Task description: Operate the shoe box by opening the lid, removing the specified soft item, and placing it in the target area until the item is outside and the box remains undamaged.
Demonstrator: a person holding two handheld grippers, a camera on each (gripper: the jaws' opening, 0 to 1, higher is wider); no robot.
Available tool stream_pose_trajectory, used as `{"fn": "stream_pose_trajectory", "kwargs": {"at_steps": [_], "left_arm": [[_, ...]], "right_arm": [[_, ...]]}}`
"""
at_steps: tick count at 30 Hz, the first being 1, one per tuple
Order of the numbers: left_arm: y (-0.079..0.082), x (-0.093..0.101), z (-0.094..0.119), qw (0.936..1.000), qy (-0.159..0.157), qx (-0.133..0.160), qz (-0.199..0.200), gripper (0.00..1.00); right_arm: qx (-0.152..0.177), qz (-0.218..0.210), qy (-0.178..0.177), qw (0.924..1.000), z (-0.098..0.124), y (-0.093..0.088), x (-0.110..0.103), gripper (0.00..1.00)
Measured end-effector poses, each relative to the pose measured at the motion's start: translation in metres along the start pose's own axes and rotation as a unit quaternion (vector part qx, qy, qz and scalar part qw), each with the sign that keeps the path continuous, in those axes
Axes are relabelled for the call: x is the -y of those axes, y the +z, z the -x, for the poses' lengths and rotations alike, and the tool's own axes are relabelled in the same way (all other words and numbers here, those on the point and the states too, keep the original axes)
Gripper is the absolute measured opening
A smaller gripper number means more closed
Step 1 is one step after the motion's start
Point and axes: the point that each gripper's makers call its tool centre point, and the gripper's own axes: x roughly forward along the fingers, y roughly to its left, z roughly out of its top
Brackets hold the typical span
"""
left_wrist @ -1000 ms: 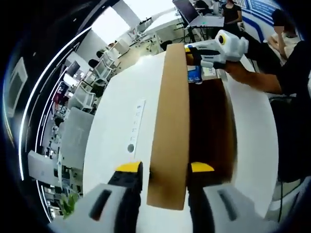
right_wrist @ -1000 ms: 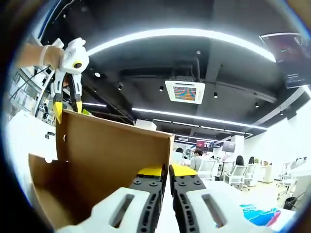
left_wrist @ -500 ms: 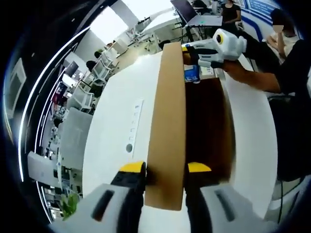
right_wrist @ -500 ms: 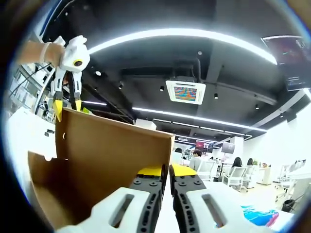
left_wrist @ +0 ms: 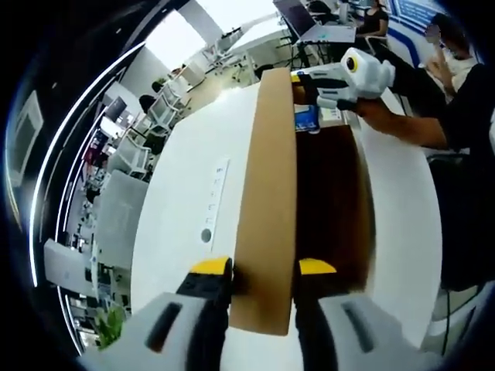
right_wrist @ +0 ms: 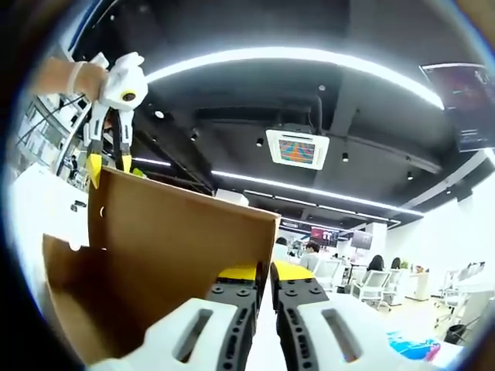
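The brown lid (left_wrist: 267, 201) now stands a bit straighter over the open shoe box (left_wrist: 332, 193) on the white table (left_wrist: 186, 185), pinched tight by the left claw (left_wrist: 264, 268) and right claw (right_wrist: 263, 272), so reaching inside comes next.

The shoe box (left_wrist: 267, 201) is plain brown cardboard, dark inside. It rests on a white worktop (left_wrist: 182, 201). Both tools are white with black jaws and yellow tips: the left tool (left_wrist: 263, 270) and the right tool (right_wrist: 264, 272).
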Motion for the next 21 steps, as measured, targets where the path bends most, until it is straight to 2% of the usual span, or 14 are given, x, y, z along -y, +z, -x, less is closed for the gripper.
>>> {"fn": "stream_pose_trajectory", "kwargs": {"at_steps": [7, 12, 21], "left_arm": [[0.0012, 0.0032, -0.0016, 1.0000, 0.005, 0.007, 0.002, 0.31], [0.0020, 0.0033, -0.0021, 0.9999, 0.007, 0.012, 0.002, 0.31], [0.0014, 0.0057, -0.0021, 0.9999, 0.007, 0.010, -0.002, 0.31]], "right_arm": [[0.001, -0.004, 0.001, 1.0000, -0.0001, -0.0012, -0.0007, 0.05], [0.000, -0.016, -0.001, 0.9999, 0.0004, -0.0016, -0.0004, 0.10], [0.009, -0.035, 0.002, 0.9993, 0.0000, 0.0030, -0.0053, 0.35]]}}
